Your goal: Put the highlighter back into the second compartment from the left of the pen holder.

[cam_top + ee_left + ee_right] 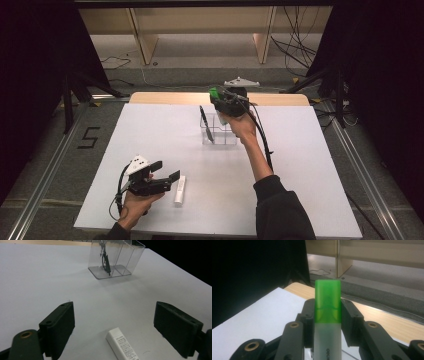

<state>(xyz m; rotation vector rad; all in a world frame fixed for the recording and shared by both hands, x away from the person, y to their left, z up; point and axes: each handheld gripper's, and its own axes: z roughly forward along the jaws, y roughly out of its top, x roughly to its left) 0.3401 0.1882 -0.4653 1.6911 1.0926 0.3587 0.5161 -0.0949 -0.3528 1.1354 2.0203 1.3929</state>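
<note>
On the left, my left claw (167, 170) rests low over the white table (150, 130), jaws spread wide and gripping nothing; the small white rectangular eraser (179, 189) lies just beside its tips. Farther right, the clear plastic compartmented holder (219, 130) holds a black pen (206, 123). Above it, my right claw (328, 312) clamps a green-capped frosted highlighter (327, 315).

This place looks like a lab for recording. A white table (150, 150) stands between black curtains (35, 75) at both sides of the frame. Loose cables (300, 50) lie on the grey floor (200, 60) at the upper right, metal rails (45, 175) run along it, and a number mark (89, 137) is taped at the left.
</note>
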